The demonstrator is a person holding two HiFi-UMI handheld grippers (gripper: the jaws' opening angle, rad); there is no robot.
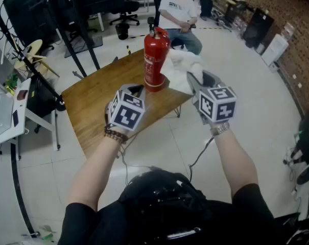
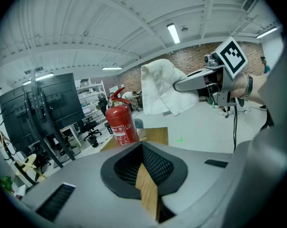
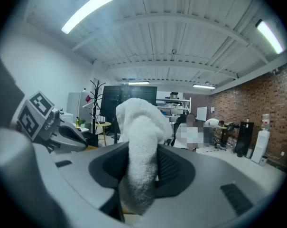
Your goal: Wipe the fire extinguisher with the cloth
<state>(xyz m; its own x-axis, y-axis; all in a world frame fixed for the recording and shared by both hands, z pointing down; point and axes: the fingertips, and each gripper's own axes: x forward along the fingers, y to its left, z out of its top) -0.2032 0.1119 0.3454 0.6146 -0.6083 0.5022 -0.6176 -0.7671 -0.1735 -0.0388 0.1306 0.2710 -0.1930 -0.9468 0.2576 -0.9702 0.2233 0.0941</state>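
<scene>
The right gripper [image 3: 142,175] clamps the cloth [image 1: 181,68] in its jaws, raised just right of the upright fire extinguisher [image 1: 155,60] at upper centre on the surface [image 1: 100,103], likely to begin wiping. The left gripper [image 2: 144,184] has its jaws fully together and holds nothing.

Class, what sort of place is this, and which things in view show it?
Probably an open-plan lab or workshop office: a brick wall, a wheeled office chair and a ceiling strip light.
</scene>
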